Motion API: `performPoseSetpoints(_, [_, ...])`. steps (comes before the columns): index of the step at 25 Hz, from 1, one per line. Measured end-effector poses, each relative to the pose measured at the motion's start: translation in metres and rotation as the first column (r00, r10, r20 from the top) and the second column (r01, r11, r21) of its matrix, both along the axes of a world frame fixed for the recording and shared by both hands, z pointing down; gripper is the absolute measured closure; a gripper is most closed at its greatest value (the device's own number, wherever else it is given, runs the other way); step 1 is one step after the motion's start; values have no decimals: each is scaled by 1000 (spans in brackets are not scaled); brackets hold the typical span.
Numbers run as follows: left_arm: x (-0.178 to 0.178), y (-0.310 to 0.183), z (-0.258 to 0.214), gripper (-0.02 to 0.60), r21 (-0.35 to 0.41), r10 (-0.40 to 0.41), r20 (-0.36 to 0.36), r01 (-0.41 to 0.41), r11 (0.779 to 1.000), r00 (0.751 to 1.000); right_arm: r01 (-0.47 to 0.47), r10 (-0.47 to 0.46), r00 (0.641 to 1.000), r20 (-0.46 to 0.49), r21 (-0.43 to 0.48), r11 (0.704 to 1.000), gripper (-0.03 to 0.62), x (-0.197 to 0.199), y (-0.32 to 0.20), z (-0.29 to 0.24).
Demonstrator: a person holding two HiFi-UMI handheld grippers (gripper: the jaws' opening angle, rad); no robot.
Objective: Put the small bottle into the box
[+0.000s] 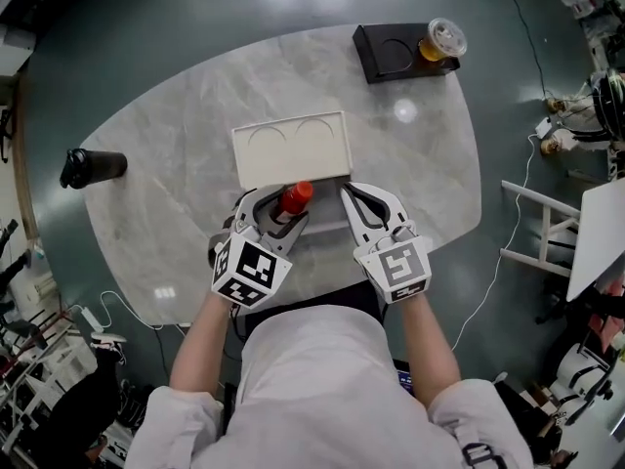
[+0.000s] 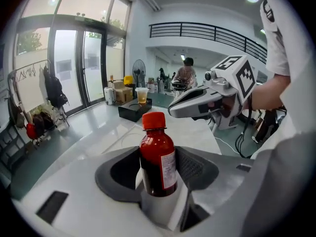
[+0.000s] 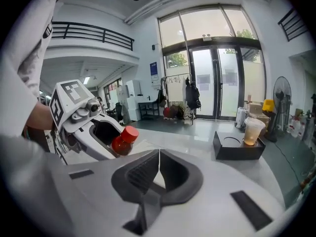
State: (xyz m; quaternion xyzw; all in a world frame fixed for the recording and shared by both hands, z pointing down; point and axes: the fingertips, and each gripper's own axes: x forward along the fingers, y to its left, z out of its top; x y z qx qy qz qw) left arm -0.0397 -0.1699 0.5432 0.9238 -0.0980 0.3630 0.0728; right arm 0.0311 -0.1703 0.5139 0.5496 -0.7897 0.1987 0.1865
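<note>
Nearest the body, both forearms were held forward and low over the near edge of the table (image 1: 420,154), side by side and a little apart, each marker cube turned upward. The left gripper (image 1: 281,210) was angled toward the middle, the right gripper (image 3: 158,164) angled the same way from the other side.

A small bottle (image 2: 158,159) of dark red-brown liquid, with a bright red cap and a pale label on its side, was clamped at the body between the left jaws, which were spread only as wide as the bottle and pressed on it from both sides. It was held roughly upright, cap uppermost, just at the near edge of the white box (image 1: 293,167) and outside it. The right jaws were pressed together with nothing between them, their tips just beside the box's near right corner.

Two round recesses were seen in the floor of the white box, both unfilled. Farther off, a black flask (image 1: 93,167) was lying on its side at the table's left edge, and a black holder (image 1: 383,55) with a cup (image 1: 441,40) of amber drink stood at the far right.
</note>
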Motion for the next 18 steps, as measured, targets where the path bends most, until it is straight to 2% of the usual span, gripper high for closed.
performPoseSetpoints(4, [2,6,13,345,-5,33,61,-33,999,998,13,-13,1000,29,-1,1000,569,6,-7,6])
performPoseSetpoints(8, [6,8,25,345,44,73,145,-80,996,987,8,-8,1000,25,11,1000,569,18,-9,8])
performPoseSetpoints(14, [15,22,44,345,24,129,203,-136,990,971,-16,16,999,42,4,1000,568,30,3,10])
performPoseSetpoints(18, [25,31,60,345,13,175,254,-184,983,951,-28,28,998,48,-1,1000,569,40,12,12])
